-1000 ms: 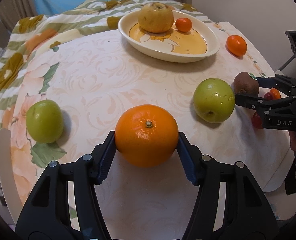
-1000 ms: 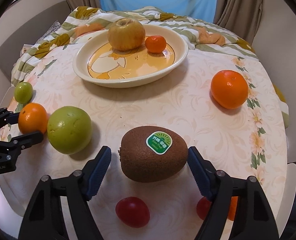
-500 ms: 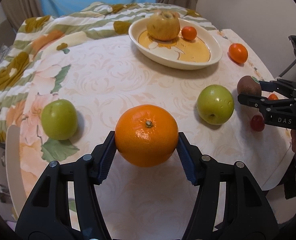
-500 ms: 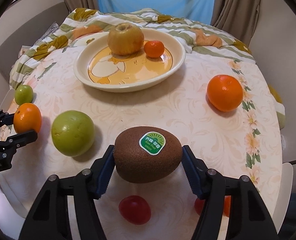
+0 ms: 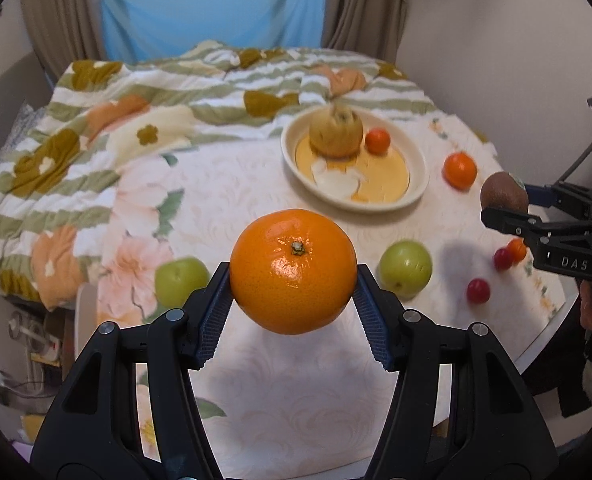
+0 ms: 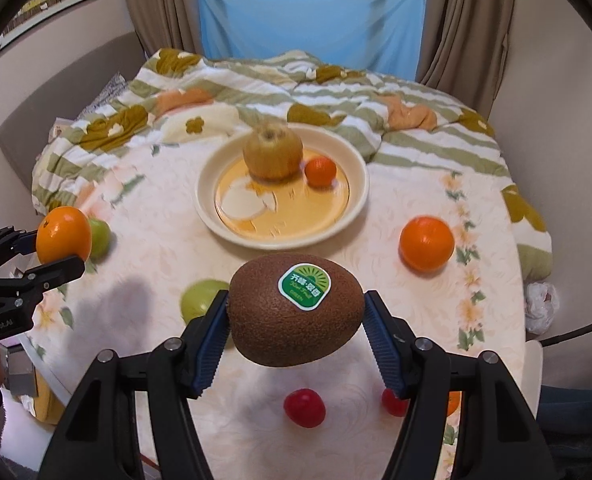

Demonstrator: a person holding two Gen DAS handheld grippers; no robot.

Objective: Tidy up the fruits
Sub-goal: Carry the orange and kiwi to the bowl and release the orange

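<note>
- While both fisheye views blur toward the rim, the plate [image 6: 356, 196] at upper centre and the fruit on it, a yellowish apple [image 6: 273, 154] and a small mandarin [image 6: 321, 171], look soft-edged.
- At the bottom of the right wrist view, one cherry tomato [image 6: 304, 408] shows whole; a second [image 6: 392, 402] and an orange fruit behind it are mostly hidden by the tool's right finger.
- A green apple [image 6: 200, 300] is partly covered by the kiwi and the left finger; another [image 6: 100, 236] peeks out behind the orange at far left.
- Left tool [image 5: 293, 296]: about half open, both ribbed pads pressed on an orange [image 5: 293, 271] held clear above the bench [image 5: 296, 400], bottom centre of its view.
- Right tool [image 6: 296, 320]: clamped at about half width on a kiwi [image 6: 296, 316] with a green sticker facing up, also held off the bench, its shadow below.
- A loose orange [image 6: 427, 244] sits on the bench at centre right, apart from the plate.
</note>
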